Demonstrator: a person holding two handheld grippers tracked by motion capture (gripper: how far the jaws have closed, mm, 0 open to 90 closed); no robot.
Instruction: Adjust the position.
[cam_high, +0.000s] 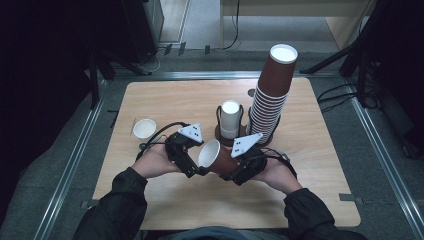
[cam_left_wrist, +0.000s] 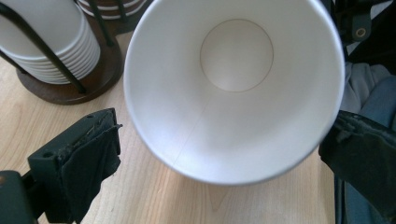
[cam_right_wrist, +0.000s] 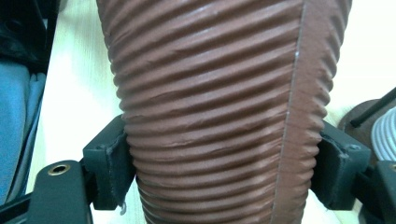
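high view, cup: brown cup (cam_high: 218, 157) on its side between both grippers, mouth toward the left one, above the table (cam_high: 165, 102)
high view, right gripper (cam_high: 239, 167): clamped round the cup's body
high view, left gripper (cam_high: 196, 165): right at the cup's rim, looks let go
high view, rest: tall brown stack (cam_high: 270, 100) at the back, white cups in a holder (cam_high: 231, 120) beside it, lone white cup (cam_high: 144, 128) off to the left, well apart
left gripper view, cup (cam_left_wrist: 233, 88): staring straight into the white inside, mouth just ahead
left gripper view, left gripper (cam_left_wrist: 219, 149): spread wide, pads either side of the rim and not pressing on it
left gripper view, holder (cam_left_wrist: 70, 79): white stack in its wire frame, up in the corner
right gripper view, cup (cam_right_wrist: 219, 107): ribbed brown wall dead centre
right gripper view, right gripper (cam_right_wrist: 219, 168): both pads squeezed onto the wall, solid pinch
done so far, guessing: one cup pulled clear of the stack and resting with the right gripper alone
left to do, guessing: turning it upright and parking it somewhere; can't tell where
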